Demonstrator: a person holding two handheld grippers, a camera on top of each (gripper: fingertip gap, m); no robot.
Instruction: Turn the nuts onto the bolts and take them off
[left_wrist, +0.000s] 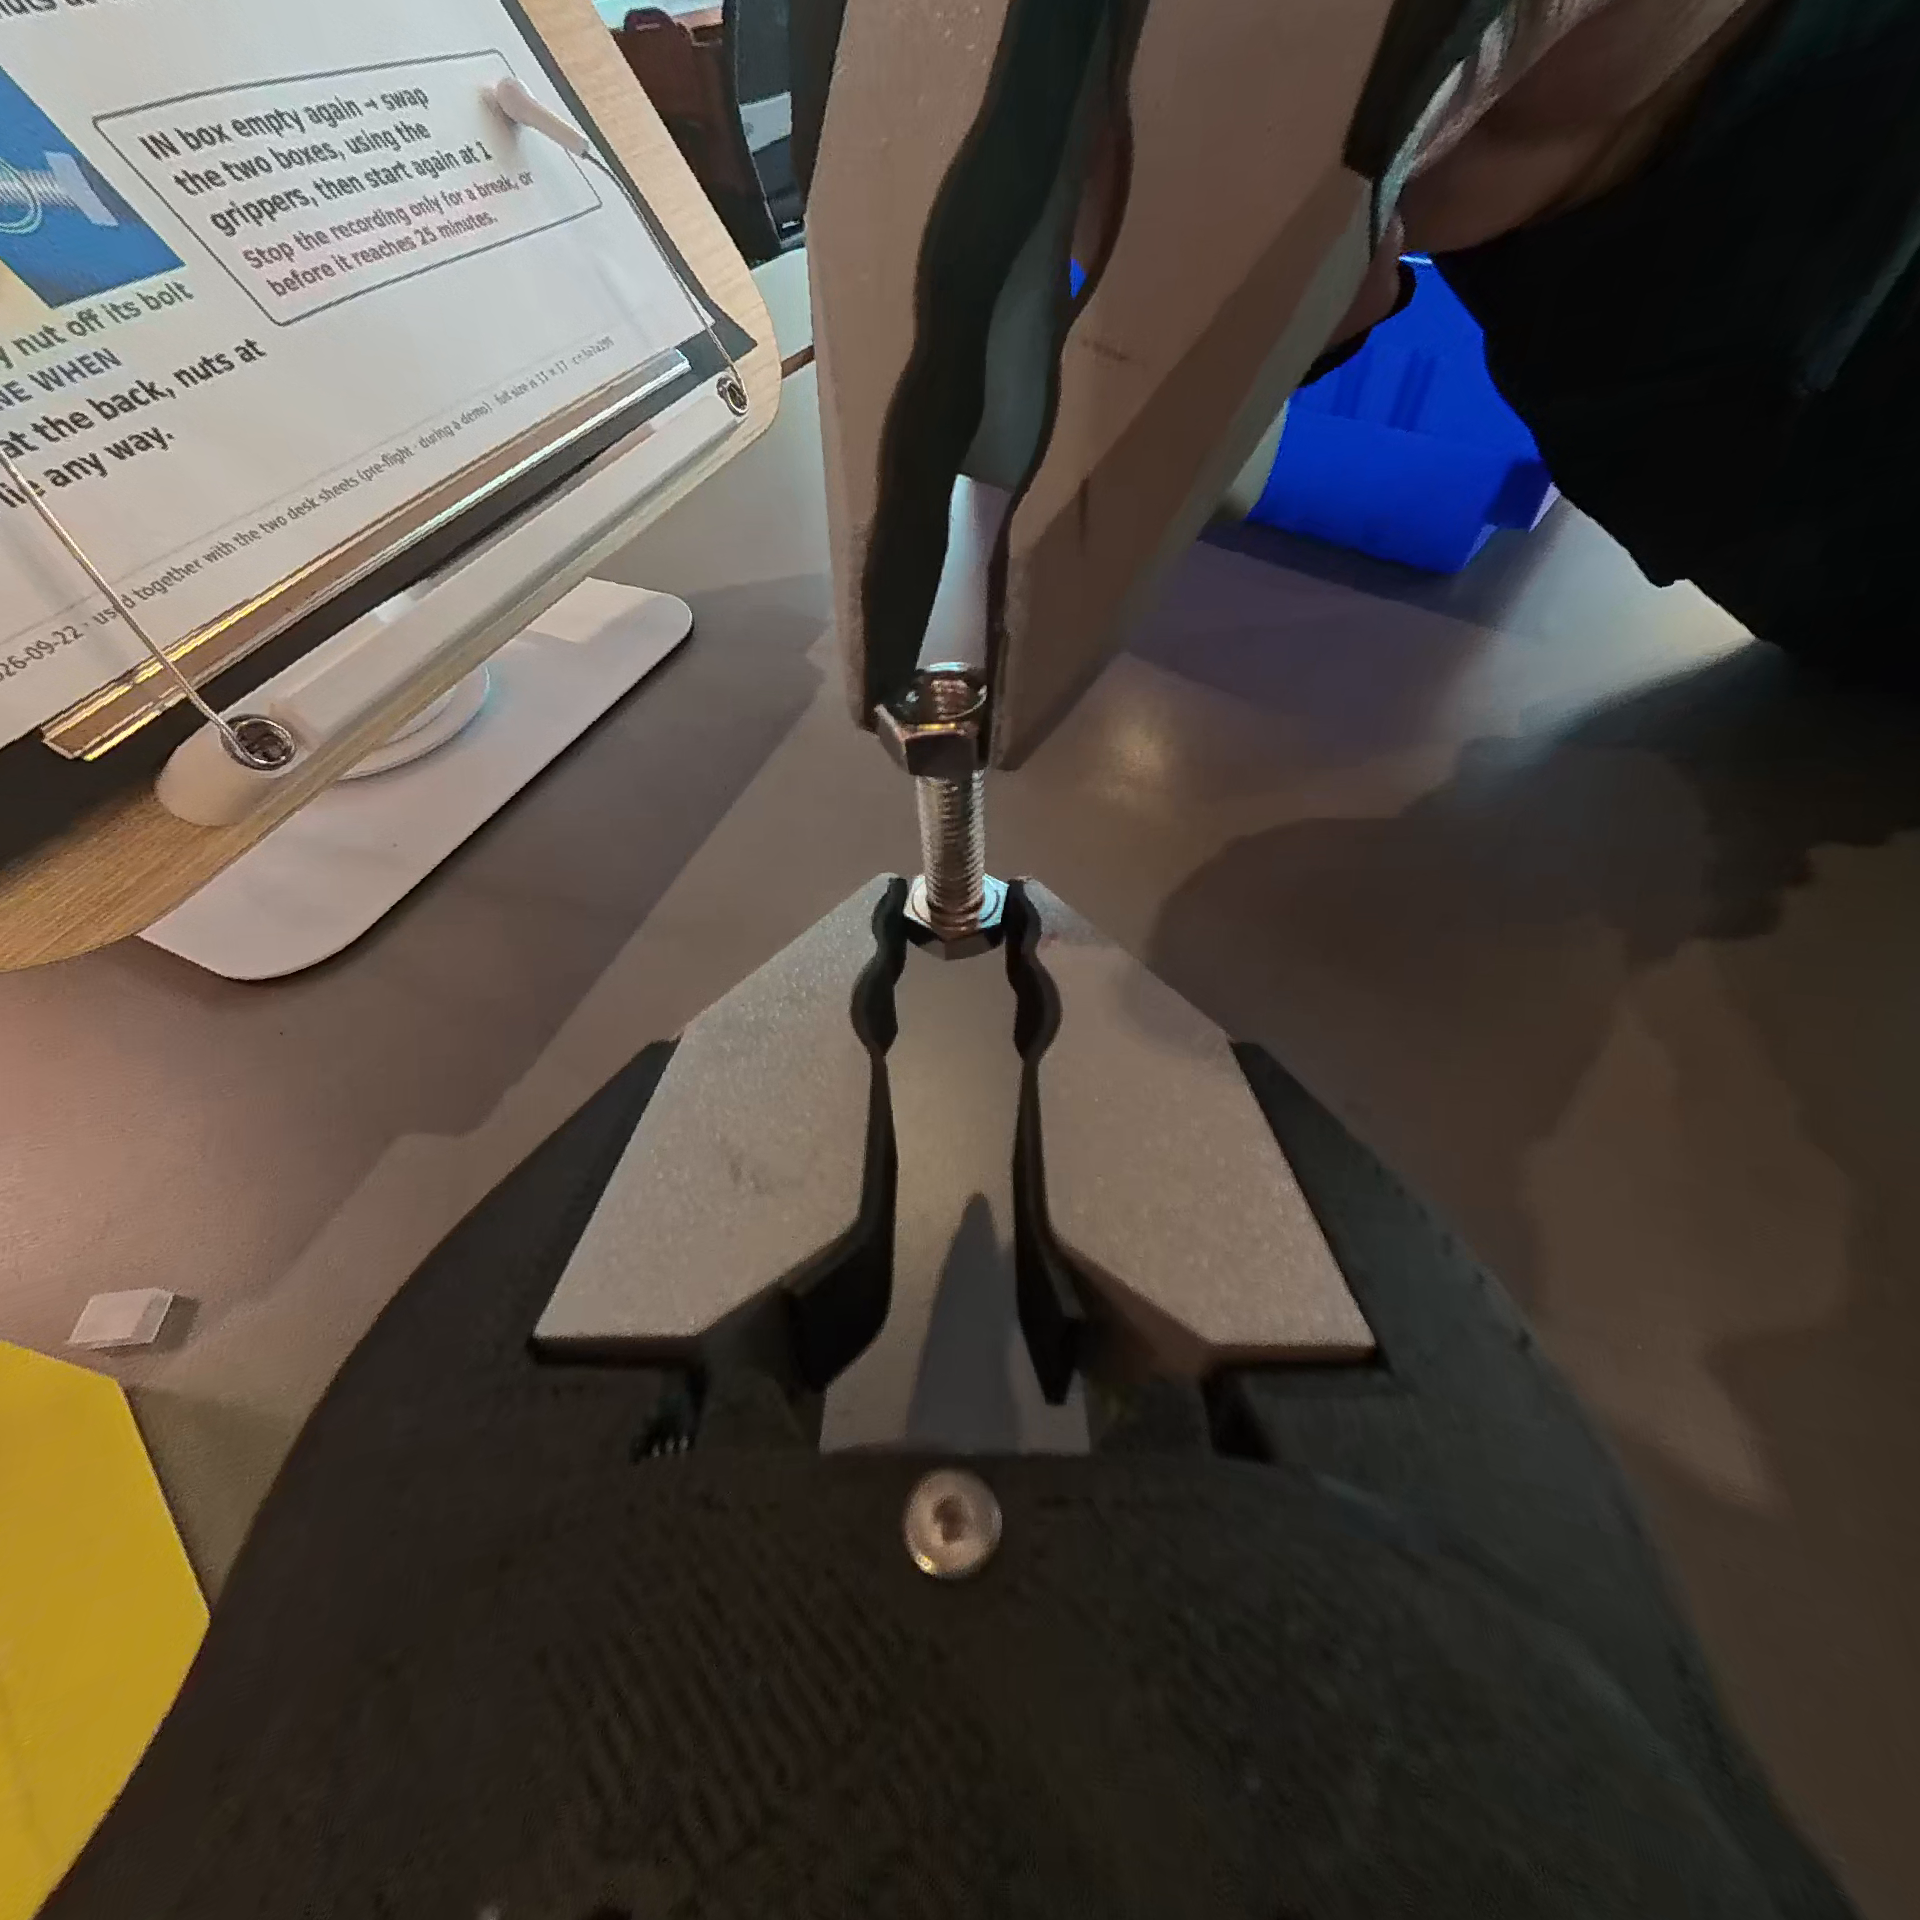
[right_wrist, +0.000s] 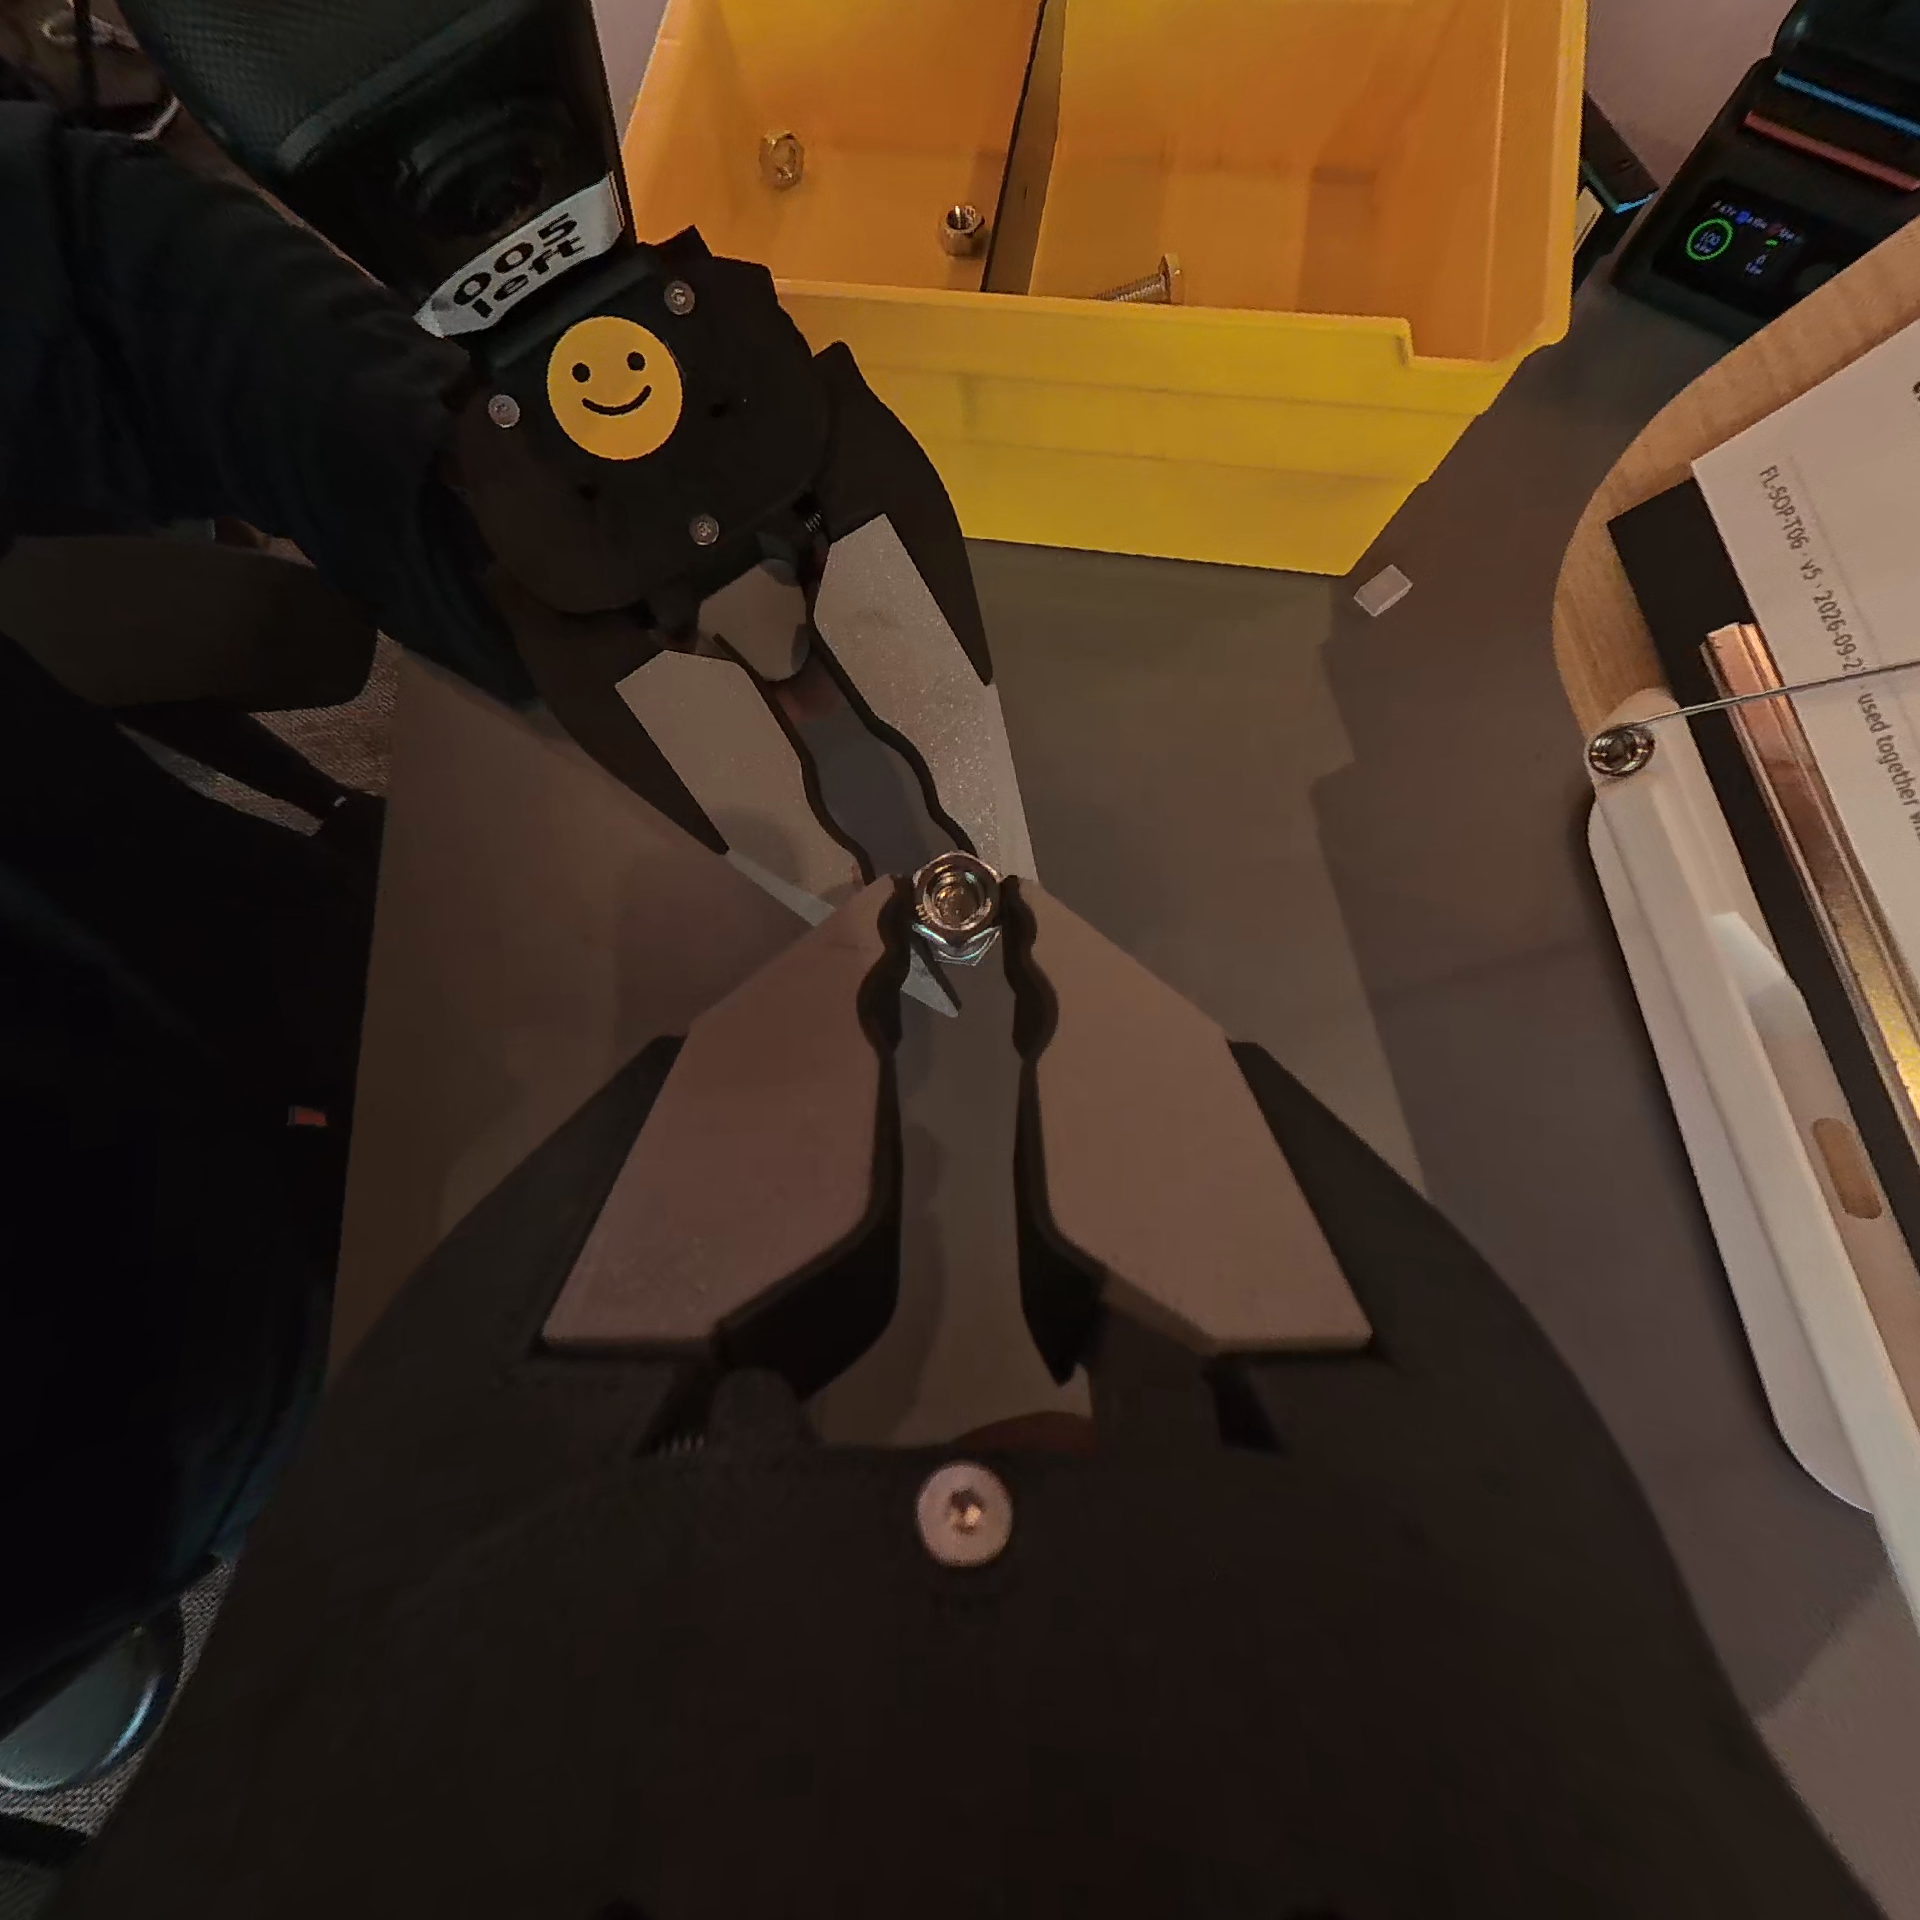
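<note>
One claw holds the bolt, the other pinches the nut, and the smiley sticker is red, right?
Not quite: the smiley sticker is yellow, not red, as the right wrist view shows. The rest holds: the left claw holds the bolt and the right claw pinches the nut.

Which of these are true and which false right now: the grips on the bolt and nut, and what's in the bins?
1. The left gripper is shut on the silver threaded steel bolt at its head end. True.
2. The silver hex nut is off the bolt. False: it sits on the bolt's tip, between the right gripper fingers.
3. The yellow plastic bin is empty. False: loose nuts lie in one compartment, a spare bolt in the other.
4. A blue plastic bin stands behind the right gripper. True.
</note>
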